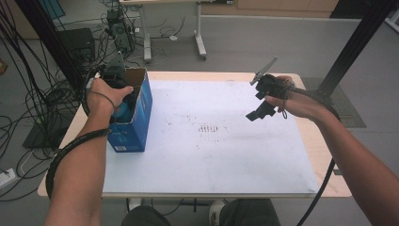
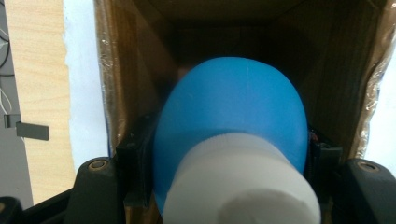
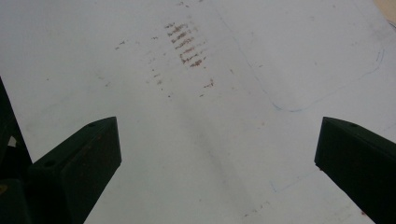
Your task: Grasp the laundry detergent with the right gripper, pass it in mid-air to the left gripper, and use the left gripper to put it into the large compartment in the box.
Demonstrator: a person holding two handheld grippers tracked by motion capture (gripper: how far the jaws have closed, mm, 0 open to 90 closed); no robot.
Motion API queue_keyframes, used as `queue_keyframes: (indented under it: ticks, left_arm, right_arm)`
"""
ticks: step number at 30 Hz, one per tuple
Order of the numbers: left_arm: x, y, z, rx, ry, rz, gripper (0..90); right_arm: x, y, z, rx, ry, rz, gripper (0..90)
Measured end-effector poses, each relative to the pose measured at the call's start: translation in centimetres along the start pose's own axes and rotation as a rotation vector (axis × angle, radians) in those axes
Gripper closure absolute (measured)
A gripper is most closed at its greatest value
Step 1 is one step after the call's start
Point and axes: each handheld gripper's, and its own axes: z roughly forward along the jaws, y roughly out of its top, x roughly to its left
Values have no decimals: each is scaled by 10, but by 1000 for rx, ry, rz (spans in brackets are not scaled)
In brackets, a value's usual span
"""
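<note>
A blue cardboard box (image 1: 139, 117) with an open top stands at the table's left side. My left gripper (image 1: 123, 106) reaches down into it, shut on a blue bottle (image 2: 231, 126) with a white cap (image 2: 243, 184). In the left gripper view the bottle sits between the black jaws, pointing into the box's brown inside (image 2: 140, 60). My right gripper (image 1: 256, 113) hovers above the white mat (image 1: 211, 141) at the right, open, with nothing between its fingers (image 3: 84, 158).
The white mat carries brown smudges (image 1: 208, 128) near its middle. Bare wooden table edge (image 1: 320, 141) shows at the right. Cables (image 1: 28, 117) and a desk frame (image 1: 200, 42) lie on the floor beyond the table.
</note>
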Motion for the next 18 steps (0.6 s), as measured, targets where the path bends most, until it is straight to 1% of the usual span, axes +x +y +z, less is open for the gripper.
queue_keyframes:
  ticks: [1,3,6,18]
  left_arm:
    - [0,0,1,7,-1,3,360]
    - [0,0,4,11,0,6,360]
    - [-1,0,4,5,1,9,360]
    - [0,2,7,-5,-1,13,357]
  right_arm:
    - [1,0,0,3,0,7,4]
    - [0,0,0,1,0,0,4]
    - [0,1,1,4,-1,-7,4]
    - [1,-1,3,10,-4,-4,4]
